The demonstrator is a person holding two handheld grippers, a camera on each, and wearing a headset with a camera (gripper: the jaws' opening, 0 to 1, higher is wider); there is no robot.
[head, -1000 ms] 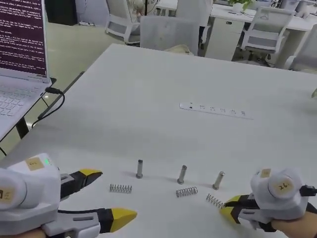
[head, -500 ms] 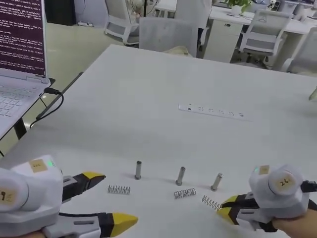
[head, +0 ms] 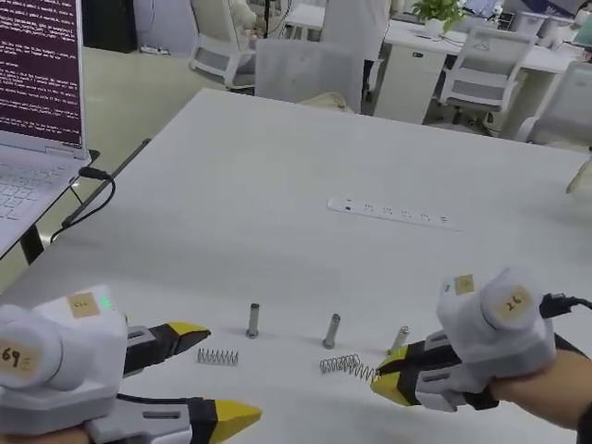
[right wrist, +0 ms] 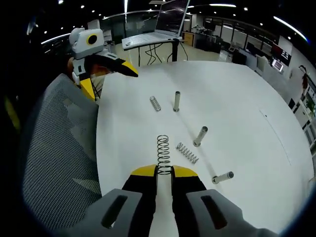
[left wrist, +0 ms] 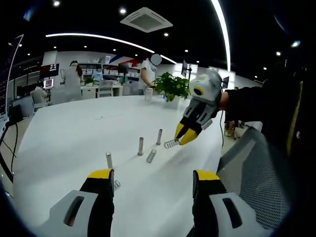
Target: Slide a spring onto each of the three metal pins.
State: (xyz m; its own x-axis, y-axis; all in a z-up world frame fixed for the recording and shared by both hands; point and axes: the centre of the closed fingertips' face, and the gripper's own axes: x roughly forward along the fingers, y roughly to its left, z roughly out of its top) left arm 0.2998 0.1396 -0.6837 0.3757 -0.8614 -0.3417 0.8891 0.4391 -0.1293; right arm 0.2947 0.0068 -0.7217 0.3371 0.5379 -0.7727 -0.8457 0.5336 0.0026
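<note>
White table (head: 277, 185) holds 3 upright pins (head: 331, 330). In the right gripper view, the right gripper (right wrist: 164, 170) is clamped on a spring (right wrist: 163, 148) pointing to 12 o'clock, with a loose spring (right wrist: 186, 153) just beside it at 3 o'clock; the head view merges both. The left gripper (left wrist: 153, 175) has its jaws apart.

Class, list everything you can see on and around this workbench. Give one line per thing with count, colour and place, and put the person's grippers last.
table: one, white, under the work
metal pins: three, silver, upright in a row near the front edge
loose springs: two, silver, lying in front of the pins
held spring: one, silver, in the right gripper
power strip: one, white, mid-table
laptop: one, silver, left of the table
cable: one, black, at the laptop
office chairs: several, grey-white, beyond the table
plant: one, green, far desk
left gripper: white, yellow fingers, open
right gripper: same colours, shut
</note>
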